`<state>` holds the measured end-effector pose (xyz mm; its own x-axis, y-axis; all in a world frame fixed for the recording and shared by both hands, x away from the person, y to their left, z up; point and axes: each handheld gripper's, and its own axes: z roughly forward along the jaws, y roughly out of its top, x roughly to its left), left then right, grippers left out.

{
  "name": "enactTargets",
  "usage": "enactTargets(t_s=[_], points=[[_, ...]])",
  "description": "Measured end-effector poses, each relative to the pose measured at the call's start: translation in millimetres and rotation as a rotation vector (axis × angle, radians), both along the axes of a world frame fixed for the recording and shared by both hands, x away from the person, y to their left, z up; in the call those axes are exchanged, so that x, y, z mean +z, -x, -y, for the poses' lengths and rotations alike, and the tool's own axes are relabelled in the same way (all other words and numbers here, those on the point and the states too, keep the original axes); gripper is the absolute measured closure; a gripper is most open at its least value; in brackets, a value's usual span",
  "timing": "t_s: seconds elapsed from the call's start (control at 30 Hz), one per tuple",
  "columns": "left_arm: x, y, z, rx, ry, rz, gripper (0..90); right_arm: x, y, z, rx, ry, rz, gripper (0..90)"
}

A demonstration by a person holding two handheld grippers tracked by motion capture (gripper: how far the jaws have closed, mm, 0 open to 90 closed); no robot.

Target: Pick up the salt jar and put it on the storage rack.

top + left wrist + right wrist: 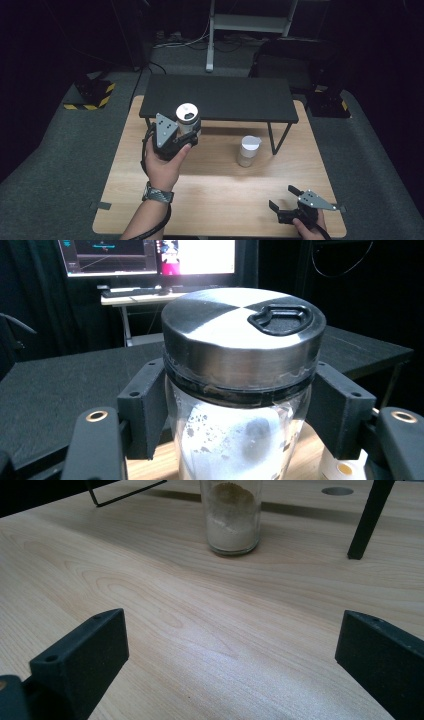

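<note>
A clear glass jar (pixel 235 440) with a brushed metal lid (pixel 240 335) and white contents sits between the jaws of my left gripper (pixel 186 131), which is shut on its body just under the lid. The same jar (pixel 188 117) is held above the wooden table in front of a black shelf (pixel 220 97). A second jar (pixel 248 151) with a white lid and pale powder stands on the table by the shelf's right leg; it is also seen as the jar (pixel 232 515) ahead of my right gripper (pixel 230 665). My right gripper (pixel 285 200) rests open at the table's front right, holding nothing.
The wooden table (pixel 220 200) is bounded by grey carpet on all sides. The shelf's thin black legs (pixel 280 137) stand on the table. A white-lidded item (pixel 342 467) shows low at the right of the left gripper view. A white desk frame (pixel 250 25) stands behind.
</note>
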<state>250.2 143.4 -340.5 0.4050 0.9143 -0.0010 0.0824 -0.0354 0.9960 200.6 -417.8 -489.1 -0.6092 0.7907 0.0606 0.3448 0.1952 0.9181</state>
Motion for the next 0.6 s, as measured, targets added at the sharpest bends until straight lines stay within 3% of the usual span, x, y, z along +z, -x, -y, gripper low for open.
enactTargets(t_s=[0.6], points=[[16.0, -29.1, 15.0, 0.043, 0.002, 0.002, 32.2, -0.6, 0.6, 0.7, 0.000, -0.005, 0.003, 0.7]])
